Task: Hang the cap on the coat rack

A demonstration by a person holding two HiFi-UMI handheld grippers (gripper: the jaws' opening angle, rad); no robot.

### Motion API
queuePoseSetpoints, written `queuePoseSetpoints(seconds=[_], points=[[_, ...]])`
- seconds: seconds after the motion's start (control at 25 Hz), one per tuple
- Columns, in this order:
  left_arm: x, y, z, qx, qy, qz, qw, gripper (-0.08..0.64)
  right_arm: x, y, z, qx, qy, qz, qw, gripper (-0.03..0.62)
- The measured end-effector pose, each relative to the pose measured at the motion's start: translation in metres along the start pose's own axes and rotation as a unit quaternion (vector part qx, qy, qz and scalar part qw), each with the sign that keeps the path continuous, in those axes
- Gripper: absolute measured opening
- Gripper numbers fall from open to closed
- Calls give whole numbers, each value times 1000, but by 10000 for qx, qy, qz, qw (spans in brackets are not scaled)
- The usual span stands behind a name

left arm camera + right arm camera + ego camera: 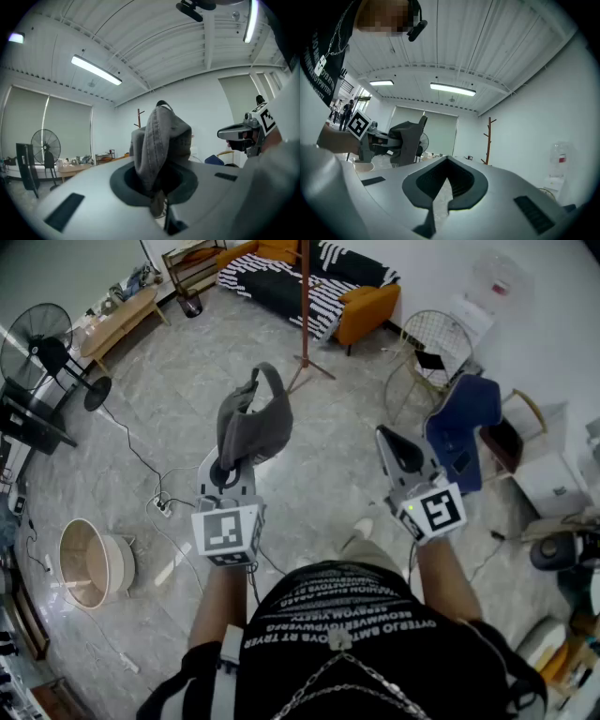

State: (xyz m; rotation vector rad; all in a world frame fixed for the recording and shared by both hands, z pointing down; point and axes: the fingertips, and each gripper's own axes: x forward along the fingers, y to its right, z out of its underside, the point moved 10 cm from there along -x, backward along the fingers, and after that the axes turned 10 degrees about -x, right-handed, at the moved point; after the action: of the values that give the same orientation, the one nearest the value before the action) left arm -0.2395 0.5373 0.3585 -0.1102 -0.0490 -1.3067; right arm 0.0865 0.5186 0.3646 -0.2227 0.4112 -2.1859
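Note:
My left gripper (228, 468) is shut on a grey cap (253, 423), which stands up out of its jaws; in the left gripper view the cap (161, 140) fills the middle, pinched at its lower edge by that left gripper (157, 187). The wooden coat rack (305, 306) stands on the floor ahead, in front of the sofa, well beyond both grippers. It shows small behind the cap (138, 117) and to the right in the right gripper view (489, 140). My right gripper (384, 434) is held level beside the left, shut, with nothing in it (447, 161).
A striped black-and-orange sofa (309, 282) sits behind the rack. A floor fan (37, 343) and a low wooden bench (117, 320) are at the left. A blue chair (464, 427) and a wire chair (436, 334) stand at the right. A round wooden basket (89, 563) and cables (164, 505) lie lower left.

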Motion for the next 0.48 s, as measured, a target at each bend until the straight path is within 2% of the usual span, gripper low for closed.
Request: queuePoseSetpoints(seconds=[0.12, 0.24, 0.48], points=[[9, 5, -7, 195, 240, 6, 9995, 14, 9, -1, -5, 6, 70, -103, 9999, -6], [23, 14, -15, 150, 453, -18, 9989, 14, 17, 6, -10, 104, 140, -154, 9997, -6], [58, 22, -28, 277, 589, 16, 9979, 14, 33, 42, -4, 30, 240, -68, 9997, -6]])
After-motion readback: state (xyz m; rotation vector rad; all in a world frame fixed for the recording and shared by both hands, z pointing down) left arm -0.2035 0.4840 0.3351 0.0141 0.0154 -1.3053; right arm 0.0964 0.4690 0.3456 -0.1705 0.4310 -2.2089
